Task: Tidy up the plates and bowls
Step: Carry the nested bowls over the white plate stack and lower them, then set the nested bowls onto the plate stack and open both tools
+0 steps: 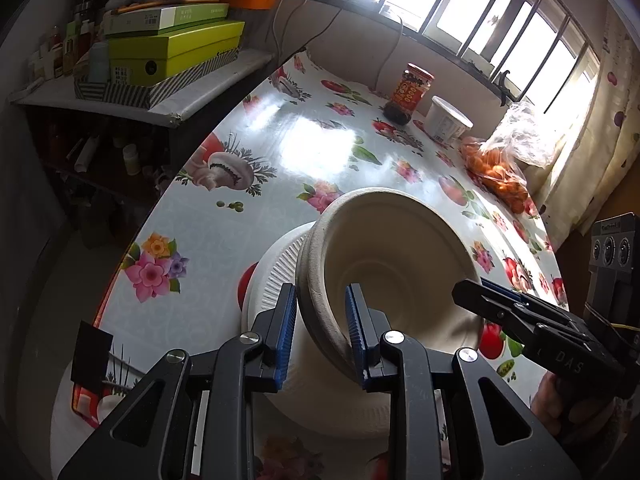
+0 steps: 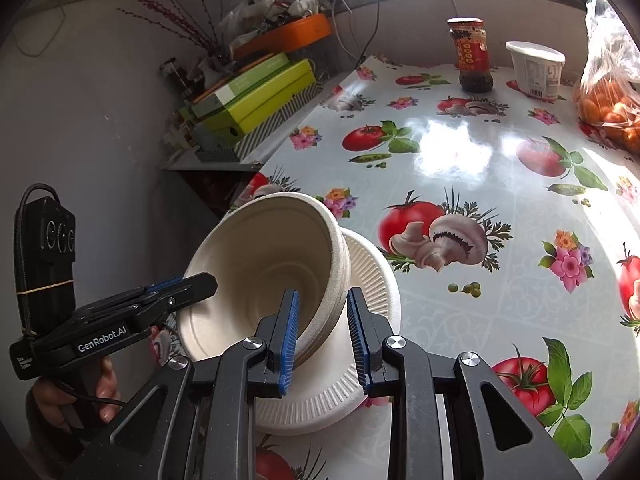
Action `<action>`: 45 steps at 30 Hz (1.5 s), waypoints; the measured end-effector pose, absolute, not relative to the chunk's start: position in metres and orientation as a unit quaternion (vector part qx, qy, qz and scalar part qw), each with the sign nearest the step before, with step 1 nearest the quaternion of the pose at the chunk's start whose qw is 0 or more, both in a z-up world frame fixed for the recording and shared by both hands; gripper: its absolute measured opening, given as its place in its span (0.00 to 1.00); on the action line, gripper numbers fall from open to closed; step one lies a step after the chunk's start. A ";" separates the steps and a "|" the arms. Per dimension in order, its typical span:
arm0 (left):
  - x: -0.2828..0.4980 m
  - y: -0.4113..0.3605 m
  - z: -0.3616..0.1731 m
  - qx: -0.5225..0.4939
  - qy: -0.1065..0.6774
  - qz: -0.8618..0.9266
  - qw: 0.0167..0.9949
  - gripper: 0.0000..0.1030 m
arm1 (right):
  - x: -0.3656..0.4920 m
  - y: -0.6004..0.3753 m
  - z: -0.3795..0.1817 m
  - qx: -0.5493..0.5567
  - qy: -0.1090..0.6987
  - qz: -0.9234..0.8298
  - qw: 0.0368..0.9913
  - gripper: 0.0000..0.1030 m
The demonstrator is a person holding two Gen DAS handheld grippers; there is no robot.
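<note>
Overhead, barred windows [image 1: 492,20] light a glossy tablecloth [image 2: 460,152] printed with tomatoes and mushrooms. At its near edge, tilted stacked bowls [image 1: 384,264] are held over a ribbed plate [image 2: 360,392], gripped at opposite rims by the left gripper [image 1: 322,332] and right gripper [image 2: 322,336]. Beyond them, 1 jar [image 2: 472,56] and 1 tub [image 2: 536,68] are set.

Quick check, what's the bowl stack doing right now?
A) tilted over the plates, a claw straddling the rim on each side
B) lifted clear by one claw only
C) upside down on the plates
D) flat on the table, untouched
A: the bowl stack leans tilted over the plates, with the left claw and the right claw each astride its rim on opposite sides.
</note>
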State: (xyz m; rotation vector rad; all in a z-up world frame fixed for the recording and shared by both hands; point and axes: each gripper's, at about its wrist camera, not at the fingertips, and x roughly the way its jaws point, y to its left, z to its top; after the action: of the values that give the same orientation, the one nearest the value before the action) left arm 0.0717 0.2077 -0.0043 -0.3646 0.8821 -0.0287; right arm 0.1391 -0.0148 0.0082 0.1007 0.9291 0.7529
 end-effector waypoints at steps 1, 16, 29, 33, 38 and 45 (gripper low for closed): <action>0.071 0.208 -0.004 -0.176 0.424 -0.014 0.888 0.25 | 0.139 -0.015 0.008 0.047 0.437 0.354 0.826 0.24; 0.072 0.207 -0.012 -0.165 0.431 0.014 0.887 0.26 | 0.136 -0.019 0.009 0.049 0.426 0.354 0.831 0.43; 0.057 0.197 -0.002 -0.135 0.408 0.047 0.902 0.42 | 0.125 -0.026 0.012 0.038 0.403 0.345 0.847 0.47; 0.052 0.190 0.001 -0.125 0.405 0.051 0.904 0.42 | 0.121 -0.029 0.014 0.035 0.396 0.341 0.852 0.48; 0.045 0.184 0.004 -0.116 0.400 0.054 0.907 0.42 | 0.113 -0.036 0.016 0.037 0.390 0.338 0.855 0.49; 0.031 0.171 0.012 -0.089 0.378 0.082 0.918 0.42 | 0.100 -0.049 0.019 0.030 0.373 0.332 0.866 0.51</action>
State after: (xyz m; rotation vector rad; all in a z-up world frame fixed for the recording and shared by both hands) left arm 0.0309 0.1706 0.0124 -0.1828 0.7774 0.1687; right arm 0.0999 -0.0493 0.0185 0.0638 0.7821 0.6948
